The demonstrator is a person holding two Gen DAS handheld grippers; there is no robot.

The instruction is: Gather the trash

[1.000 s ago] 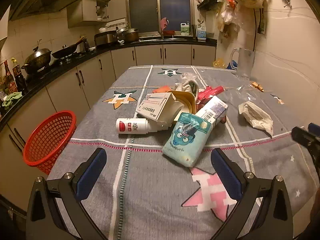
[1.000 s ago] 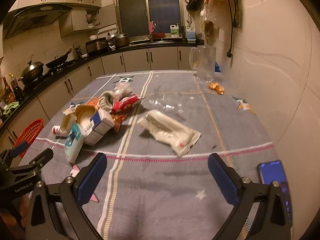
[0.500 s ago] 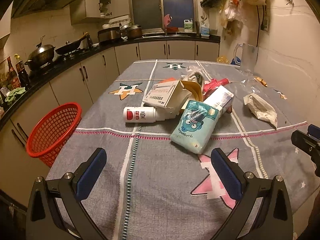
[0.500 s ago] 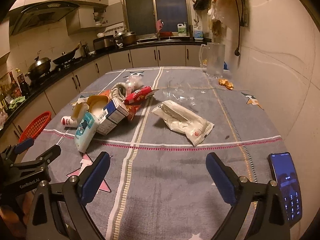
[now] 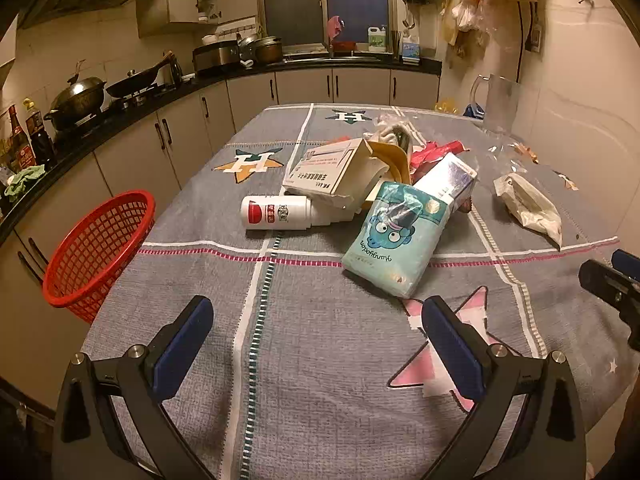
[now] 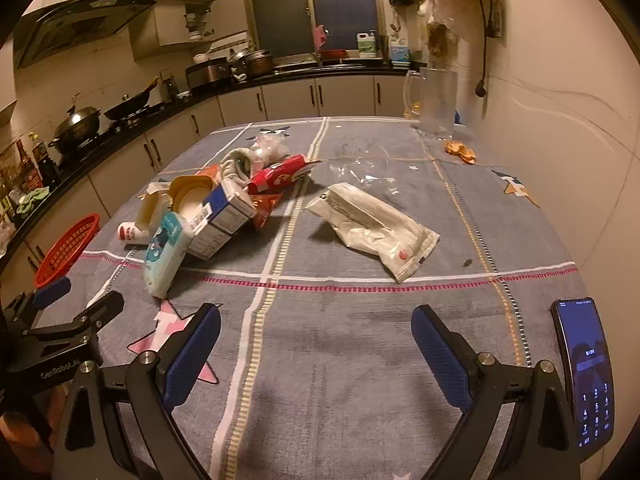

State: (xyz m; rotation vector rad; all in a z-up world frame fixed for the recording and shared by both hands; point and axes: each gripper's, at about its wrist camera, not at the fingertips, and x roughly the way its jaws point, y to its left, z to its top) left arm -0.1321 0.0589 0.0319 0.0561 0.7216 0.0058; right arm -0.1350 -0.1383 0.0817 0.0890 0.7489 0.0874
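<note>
A heap of trash lies mid-table: a teal tissue pack, a white bottle with a red cap, an open carton, a blue-and-white box, a red wrapper. A pale plastic bag lies apart to the right. A red basket sits off the table's left edge. My left gripper is open above the near cloth, short of the tissue pack. My right gripper is open too, nothing between its fingers.
A phone with a lit screen lies at the table's near right corner. A clear jug and orange scraps sit at the far right by the wall. Counters with pots line the left and back.
Both grippers have drawn back and risen slightly, so the trash heap looks a little farther and more of the near cloth and the phone show. Nothing was grasped.
</note>
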